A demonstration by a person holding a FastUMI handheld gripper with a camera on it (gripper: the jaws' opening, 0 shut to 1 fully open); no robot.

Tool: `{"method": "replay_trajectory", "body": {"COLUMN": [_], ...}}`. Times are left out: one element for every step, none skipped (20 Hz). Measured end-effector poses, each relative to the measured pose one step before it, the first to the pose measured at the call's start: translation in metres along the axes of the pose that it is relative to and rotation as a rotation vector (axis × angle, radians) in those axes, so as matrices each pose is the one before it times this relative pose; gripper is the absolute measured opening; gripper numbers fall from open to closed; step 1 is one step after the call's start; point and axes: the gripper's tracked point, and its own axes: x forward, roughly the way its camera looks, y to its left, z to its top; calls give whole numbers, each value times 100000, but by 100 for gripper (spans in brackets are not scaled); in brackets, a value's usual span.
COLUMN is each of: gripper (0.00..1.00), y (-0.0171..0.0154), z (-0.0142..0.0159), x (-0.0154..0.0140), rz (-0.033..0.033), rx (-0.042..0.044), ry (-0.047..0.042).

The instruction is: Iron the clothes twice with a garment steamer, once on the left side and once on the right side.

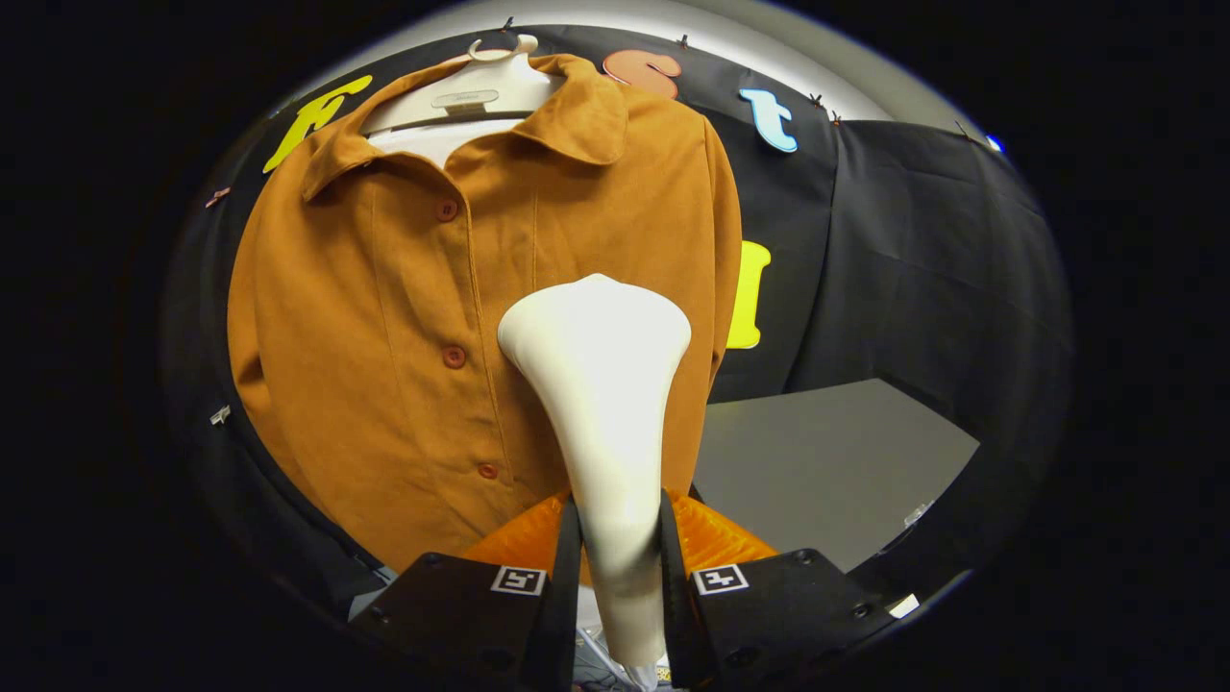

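A rust-orange buttoned shirt (384, 317) hangs on a white hanger (480, 82) against the booth's black wall, ahead of the fingers. My gripper (620, 567) is shut on the narrow handle of a white garment steamer (601, 384). The steamer's wide head points up and away from me and lies over the shirt's right half, just right of the button row, at about mid-height. Whether the head touches the cloth cannot be told.
A grey table top (826, 461) lies to the right of the shirt, below the black cloth wall (922, 269). The shirt's hem ends a little above the fingers on the left.
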Motion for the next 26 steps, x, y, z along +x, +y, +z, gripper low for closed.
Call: {"method": "replay_trajectory", "body": {"gripper": [41, 41, 41, 41, 41, 41, 41, 41, 41, 41, 41, 41, 41, 41, 41, 41, 41, 41, 41, 41, 41, 41, 41, 41, 41, 41], "y": [-113, -65, -59, -106, 5, -30, -60, -135, -128, 87, -78, 70, 61, -82, -33, -123, -199, -223, -234, -254, -217, -202, -96, 185, 205, 375], "z": [-541, -783, -908, -832, -678, -686, -535, -483, -450, -495, -515, -740, -716, -781, -546, -579, -530, -421, -277, -178, -40, 287, 574, 710, 810, 1089], "x": [79, 169, 77, 151, 294, 167, 139, 223, 247, 235, 205, 33, 172, 104, 199, 80, 73, -30, -86, -278, -415, -562, -686, -710, -841, -817], "rz": [-295, -275, -149, -147, -100, -267, -609, -262, 65, 34, -93, -55, 142, 306, 144, -38, -501, -739, -652, -624, -428, -346, -241, 59, 291, 624], "rx": [-77, 137, 383, 424, 213, -70, -193, -351, -66, -93, -136, -232, -87, -9, -150, -128, 51, 213, 453, 713, 624, 483, 351, 329, 217, 204], "ry": [1697, 1914, 2081, 2006, 1979, 1864, 1473, 1350, 1300, 1439, 1295, 1411, 1473, 1700, 1419, 1506, 1068, 818, 609, 212, -305, -987, -1731, -2362, -2690, -2963]}}
